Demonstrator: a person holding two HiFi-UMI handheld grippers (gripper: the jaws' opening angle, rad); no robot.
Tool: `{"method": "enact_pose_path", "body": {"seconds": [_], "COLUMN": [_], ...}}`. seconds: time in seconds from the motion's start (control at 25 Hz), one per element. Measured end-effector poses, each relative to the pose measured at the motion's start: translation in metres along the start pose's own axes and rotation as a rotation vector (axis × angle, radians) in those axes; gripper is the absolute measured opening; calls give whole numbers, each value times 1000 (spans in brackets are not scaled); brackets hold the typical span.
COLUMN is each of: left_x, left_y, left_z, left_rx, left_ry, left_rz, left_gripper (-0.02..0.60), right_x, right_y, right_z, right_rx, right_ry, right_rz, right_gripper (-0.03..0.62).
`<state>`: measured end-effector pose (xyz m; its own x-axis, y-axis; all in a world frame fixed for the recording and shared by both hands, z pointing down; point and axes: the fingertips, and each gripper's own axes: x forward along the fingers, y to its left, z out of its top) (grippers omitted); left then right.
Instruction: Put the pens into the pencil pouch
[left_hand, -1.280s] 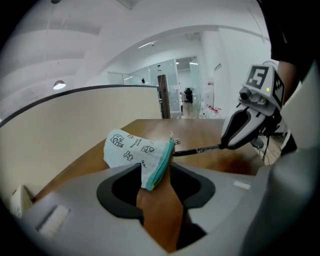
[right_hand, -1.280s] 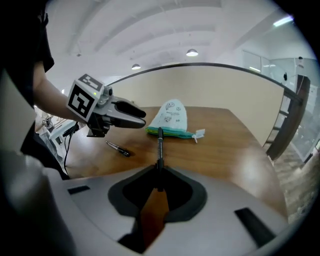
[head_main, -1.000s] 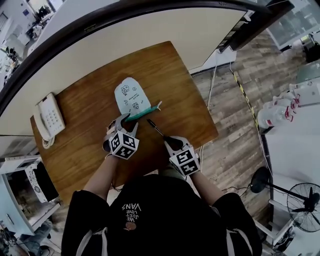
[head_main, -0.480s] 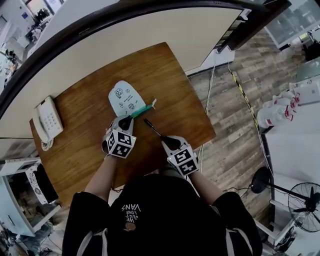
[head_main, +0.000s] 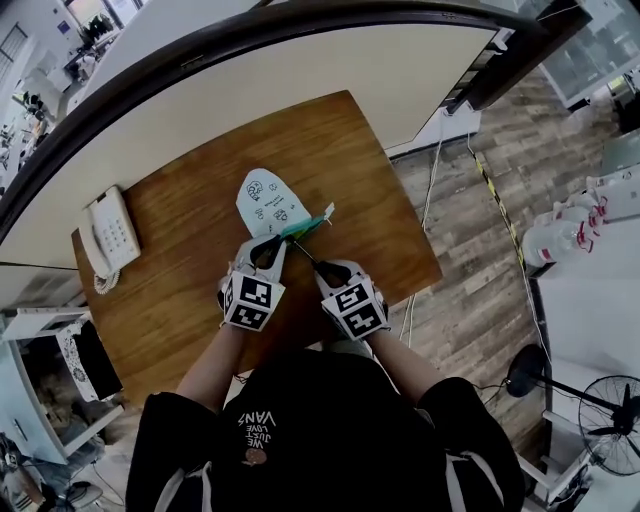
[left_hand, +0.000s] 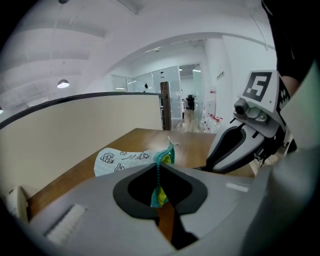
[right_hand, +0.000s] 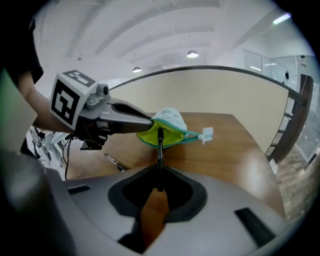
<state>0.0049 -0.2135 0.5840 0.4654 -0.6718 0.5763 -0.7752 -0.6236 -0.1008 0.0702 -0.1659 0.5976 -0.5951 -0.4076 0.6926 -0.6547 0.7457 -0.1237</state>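
Jaws: L gripper (head_main: 268, 247) just closing on 1 pouch (head_main: 265, 200) edge; R gripper (head_main: 326, 270) pinches 1 pen (right_hand: 159, 145); 2nd pen (right_hand: 115, 163) on table (head_main: 335, 150).

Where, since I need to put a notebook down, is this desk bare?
Bare wood lies between the phone and the pouch, and at the far right corner of the desk beyond the pouch. The near left, before the phone, is free. Crowded: the near middle, round the pouch's mouth and the pen.

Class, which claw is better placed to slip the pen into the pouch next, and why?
Right. The right claw grips the black pen, its tip at the mouth of the pouch. The left claw, its jaws just closed on the pouch's edge, holds it open.
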Motion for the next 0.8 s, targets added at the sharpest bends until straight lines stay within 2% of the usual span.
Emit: {"method": "enact_pose_path", "body": {"seconds": [0.24,0.4,0.6,0.72,0.8], "left_x": [-17,-27,-38,-44,-45], "left_y": [-5,-3,18,34,39], "left_z": [0,4,13,18,13], "left_rx": [-52,-70,-137,-190,-218], "left_ry": [-36,-75,-129,-153,-153], "left_rz": [-19,-20,14,37,38], "left_gripper": [29,29,28,28,28], "right_x": [22,40,58,53,47], "right_y": [7,11,26,30,33], "right_z": [32,60,85,87,83], "right_rx": [-33,-49,-5,29,44], "right_ry": [3,-35,-101,-142,-157], "right_rz": [10,13,80,100,100], "right_gripper": [67,67,69,126,127]}}
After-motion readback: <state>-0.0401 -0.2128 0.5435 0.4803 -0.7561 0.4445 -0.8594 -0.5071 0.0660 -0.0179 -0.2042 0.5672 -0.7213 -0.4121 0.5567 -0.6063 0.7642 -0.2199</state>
